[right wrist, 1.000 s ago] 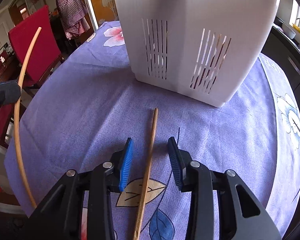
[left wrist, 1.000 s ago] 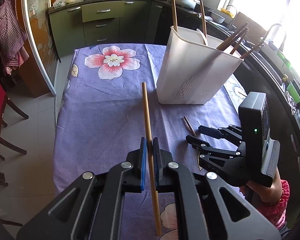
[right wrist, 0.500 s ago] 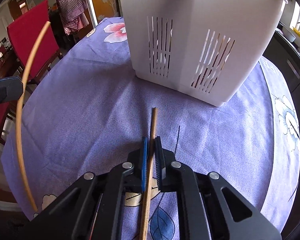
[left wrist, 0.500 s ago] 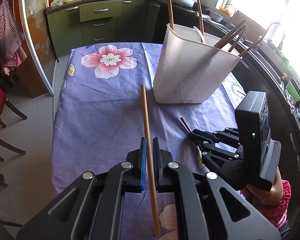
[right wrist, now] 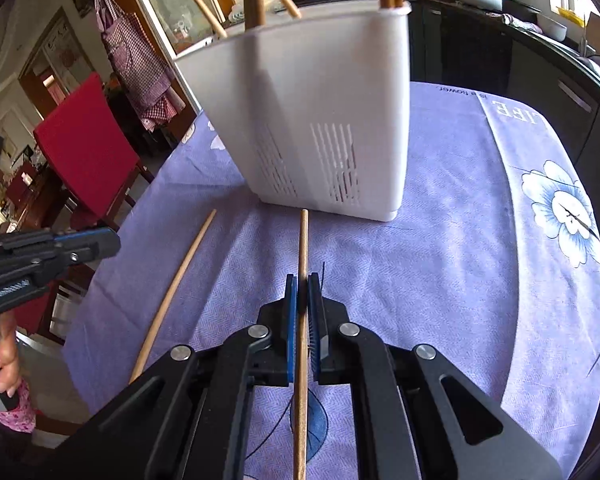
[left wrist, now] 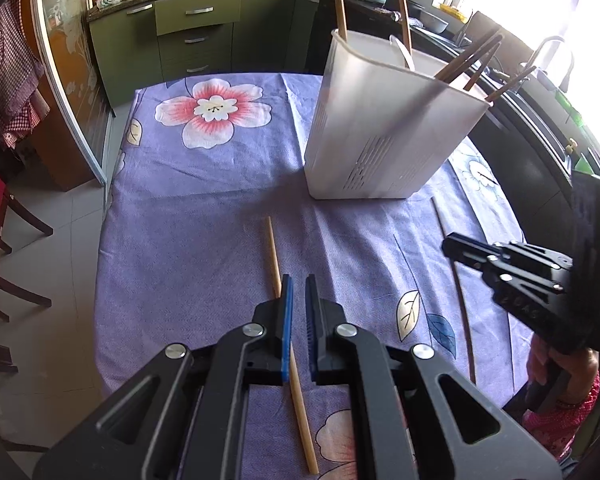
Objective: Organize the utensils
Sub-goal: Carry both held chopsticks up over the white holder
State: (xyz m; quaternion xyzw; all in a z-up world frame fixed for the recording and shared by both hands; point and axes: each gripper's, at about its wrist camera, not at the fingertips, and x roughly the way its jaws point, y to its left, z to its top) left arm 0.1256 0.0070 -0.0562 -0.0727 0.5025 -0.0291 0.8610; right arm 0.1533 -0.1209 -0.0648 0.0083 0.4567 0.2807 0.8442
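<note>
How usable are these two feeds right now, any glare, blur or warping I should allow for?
Left wrist view: the window at upper right is blown out, washing the white utensil holder with haze; the held chopstick stays sharp. Right wrist view: evenly lit and crisp, though fisheye bends the tablecloth edges and the other chopstick.

holder [left wrist: 384,136] sits on table [left wrist: 204,216] | utensils [left wrist: 466,58] stand in holder | both chopsticks [right wrist: 303,240] in front of holder

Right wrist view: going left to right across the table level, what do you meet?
Left gripper → light chopstick → darker chopstick clamped in the right gripper → blue flower print on the tablecloth.
</note>
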